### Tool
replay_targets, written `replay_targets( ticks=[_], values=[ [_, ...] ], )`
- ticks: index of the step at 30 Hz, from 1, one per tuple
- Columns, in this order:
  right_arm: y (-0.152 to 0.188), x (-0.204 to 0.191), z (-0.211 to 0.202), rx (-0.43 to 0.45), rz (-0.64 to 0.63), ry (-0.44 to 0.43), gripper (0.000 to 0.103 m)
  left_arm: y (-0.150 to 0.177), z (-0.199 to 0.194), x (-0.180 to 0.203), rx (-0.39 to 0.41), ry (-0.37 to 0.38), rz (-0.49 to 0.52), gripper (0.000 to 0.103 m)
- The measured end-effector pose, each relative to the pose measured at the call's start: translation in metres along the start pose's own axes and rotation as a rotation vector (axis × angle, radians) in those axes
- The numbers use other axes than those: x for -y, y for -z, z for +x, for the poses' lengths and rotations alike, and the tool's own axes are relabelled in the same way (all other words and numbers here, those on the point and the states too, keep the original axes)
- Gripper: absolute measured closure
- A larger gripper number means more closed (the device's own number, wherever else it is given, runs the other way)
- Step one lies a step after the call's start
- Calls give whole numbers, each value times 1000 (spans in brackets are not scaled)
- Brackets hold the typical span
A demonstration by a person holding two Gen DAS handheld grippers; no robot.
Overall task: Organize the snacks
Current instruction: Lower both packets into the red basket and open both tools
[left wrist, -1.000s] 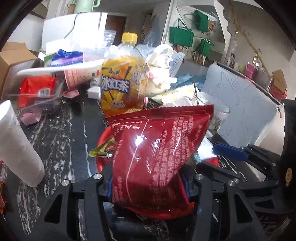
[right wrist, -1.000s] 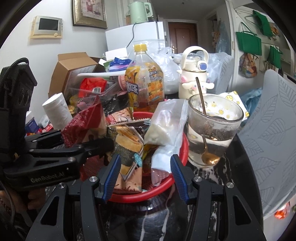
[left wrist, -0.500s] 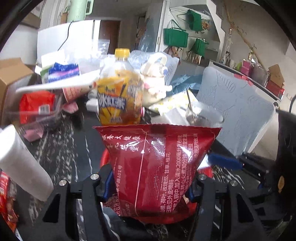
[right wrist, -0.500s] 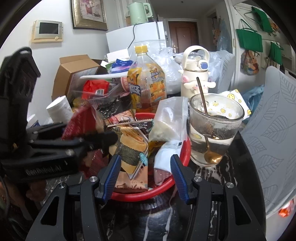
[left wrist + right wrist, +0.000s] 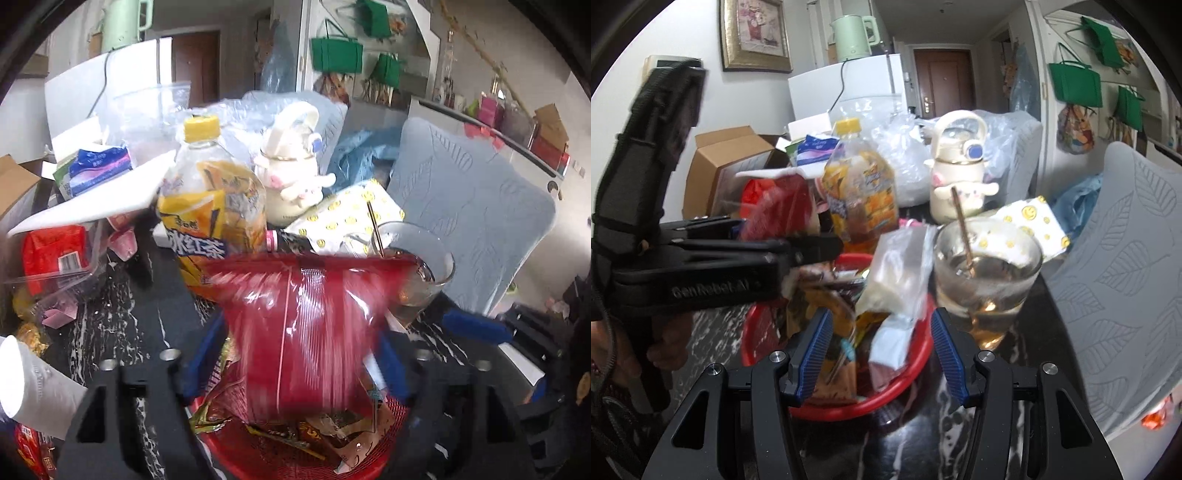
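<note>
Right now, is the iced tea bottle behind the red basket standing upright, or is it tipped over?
Upright. The iced tea bottle stands on the dark table behind the red basket, its yellow cap on top, pointing up.

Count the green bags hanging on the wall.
3. In the right wrist view: a large green bag on the left, one higher near the top, one lower right. Others may hang beyond the frame.

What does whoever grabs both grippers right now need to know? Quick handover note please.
Left gripper: jaws opening, red snack bag between them, above the red basket.
Right gripper: open, empty, hovering at the basket's near rim.
Done: several packets already piled in the basket.
Left: let the red bag settle in; red packets remain on the table by the tea bottle. Mind the glass beside the basket.
</note>
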State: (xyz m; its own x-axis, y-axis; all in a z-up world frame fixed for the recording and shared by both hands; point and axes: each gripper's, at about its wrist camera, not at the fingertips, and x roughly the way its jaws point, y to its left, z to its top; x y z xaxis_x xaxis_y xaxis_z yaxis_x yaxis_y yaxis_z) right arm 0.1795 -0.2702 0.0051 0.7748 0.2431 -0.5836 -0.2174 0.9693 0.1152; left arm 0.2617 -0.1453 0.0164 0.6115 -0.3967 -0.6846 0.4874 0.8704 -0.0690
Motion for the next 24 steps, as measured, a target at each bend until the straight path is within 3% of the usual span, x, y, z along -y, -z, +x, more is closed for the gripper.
replay_targets(
  ticks=[3, 8, 24],
  values=[
    [-4, 2, -1, -5, -9, 14, 48, 4, 3, 2, -28, -20, 1, 26],
    [-3, 1, 0, -15, -18, 13, 48, 10, 2, -1, -41, 20, -21, 26],
    [-1, -11, -20, -6, -34, -4, 48, 21, -40, 1, 14, 21, -35, 26]
  ],
)
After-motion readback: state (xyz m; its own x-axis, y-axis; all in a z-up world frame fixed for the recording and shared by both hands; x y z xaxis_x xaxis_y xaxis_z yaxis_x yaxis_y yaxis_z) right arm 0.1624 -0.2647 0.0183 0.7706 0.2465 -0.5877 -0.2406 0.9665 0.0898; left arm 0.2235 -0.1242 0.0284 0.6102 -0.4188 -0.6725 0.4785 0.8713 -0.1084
